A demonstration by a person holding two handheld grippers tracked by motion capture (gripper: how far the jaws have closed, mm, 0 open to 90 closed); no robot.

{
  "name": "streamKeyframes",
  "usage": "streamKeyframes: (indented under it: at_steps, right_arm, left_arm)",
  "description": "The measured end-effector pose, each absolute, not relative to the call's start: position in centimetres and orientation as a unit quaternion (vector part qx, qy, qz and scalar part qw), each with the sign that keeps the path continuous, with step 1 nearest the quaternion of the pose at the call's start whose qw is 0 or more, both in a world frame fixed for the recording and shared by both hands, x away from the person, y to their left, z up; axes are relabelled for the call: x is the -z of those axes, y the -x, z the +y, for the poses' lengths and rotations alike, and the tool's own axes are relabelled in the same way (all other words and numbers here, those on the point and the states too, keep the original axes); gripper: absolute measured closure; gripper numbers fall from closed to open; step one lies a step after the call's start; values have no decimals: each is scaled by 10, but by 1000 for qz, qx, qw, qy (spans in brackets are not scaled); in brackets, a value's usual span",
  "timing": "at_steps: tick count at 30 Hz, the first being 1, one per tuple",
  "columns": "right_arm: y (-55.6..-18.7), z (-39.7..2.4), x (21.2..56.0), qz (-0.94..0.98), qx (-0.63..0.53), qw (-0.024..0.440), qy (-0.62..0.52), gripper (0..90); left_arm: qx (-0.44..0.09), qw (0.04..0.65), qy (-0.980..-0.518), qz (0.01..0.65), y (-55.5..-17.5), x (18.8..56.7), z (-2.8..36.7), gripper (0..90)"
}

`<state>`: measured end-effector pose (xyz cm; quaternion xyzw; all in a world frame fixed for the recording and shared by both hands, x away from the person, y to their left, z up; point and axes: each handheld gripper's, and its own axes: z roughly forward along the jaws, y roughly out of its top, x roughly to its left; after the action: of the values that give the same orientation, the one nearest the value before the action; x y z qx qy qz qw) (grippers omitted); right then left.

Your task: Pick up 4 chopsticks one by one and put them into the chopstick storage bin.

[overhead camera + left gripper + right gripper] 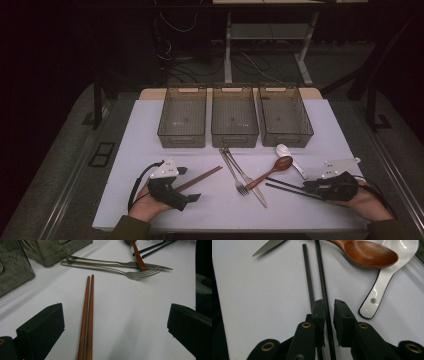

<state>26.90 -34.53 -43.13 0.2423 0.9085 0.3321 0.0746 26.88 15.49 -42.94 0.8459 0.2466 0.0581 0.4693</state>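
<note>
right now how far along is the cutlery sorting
Nothing looks sorted: the three clear plastic bins hold nothing. In hand: the right gripper has its jaws nearly closed around one thin black chopstick, with a small gap showing. The left gripper is open over the brown wooden chopsticks. All cutlery remains.

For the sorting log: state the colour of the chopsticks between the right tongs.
Black: the thin square chopsticks, clearest in the right gripper view.

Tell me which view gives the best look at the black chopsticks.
The right gripper view: the black chopsticks run straight up the middle, one between the right gripper's nearly closed jaws. In the high view they are thin dark lines ahead of that gripper. In the left gripper view, only their ends show.
</note>
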Motion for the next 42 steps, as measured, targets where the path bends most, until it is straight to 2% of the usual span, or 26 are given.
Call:
streamKeyframes:
  at_steps: [6,13,19,28,31,42]
  right_arm:
    - [-273,-346,432,903,-339,79,-253,735]
    - [-280,-341,437,902,-343,67,-255,740]
    - [-282,-333,441,909,-334,56,-243,772]
    - [-279,-330,444,915,-327,70,-226,809]
    - [-279,-331,445,914,-330,72,-223,848]
    - [-280,-332,444,917,-331,70,-211,856]
  left_arm:
    - [-58,470,-845,247,-269,430,155,0]
    - [-57,470,-845,249,-269,430,155,0]
    - [-58,470,-845,246,-269,430,155,0]
    - [-58,470,-845,247,-269,430,154,0]
    - [-58,470,-845,247,-269,430,155,0]
    - [-57,471,-845,246,-269,430,155,0]
